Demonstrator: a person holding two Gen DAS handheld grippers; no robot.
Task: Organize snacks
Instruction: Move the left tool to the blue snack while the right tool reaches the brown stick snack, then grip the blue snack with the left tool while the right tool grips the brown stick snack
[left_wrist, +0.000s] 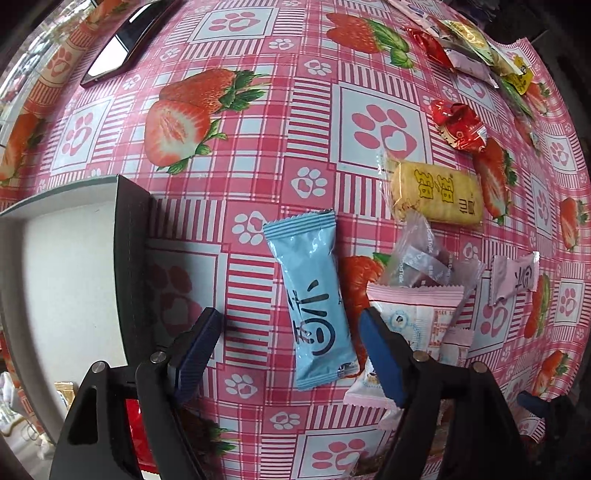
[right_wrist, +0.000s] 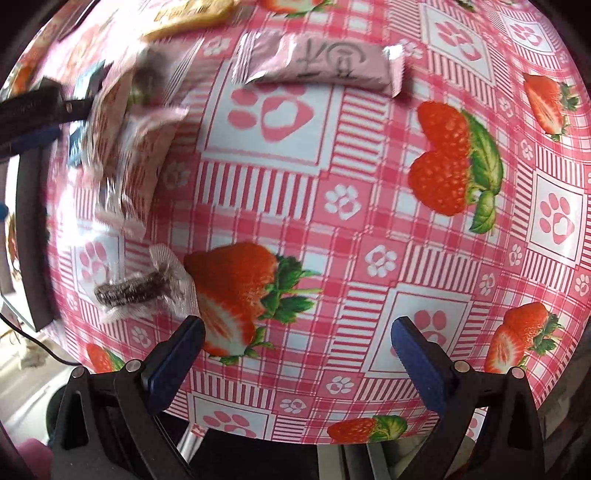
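– How do your grippers stand?

– My left gripper is spread, with the blue packet lying flat on the cloth between its pads. Neither pad presses on it. My right gripper is spread wide over bare cloth, with nothing between its fingers.

– And your hands?

– Both point down at the table, the left one straight down.

– What does each view give?

– The left one shows a white box just left of the gripper, a yellow cracker pack, a clear pouch, a pink-and-white packet by my right pad, a small pink bar and red candies farther off. The right view shows that pink bar up close, and a clear-wrapped dark cookie beside my left pad, not touching it; the pile at its upper left is blurred.
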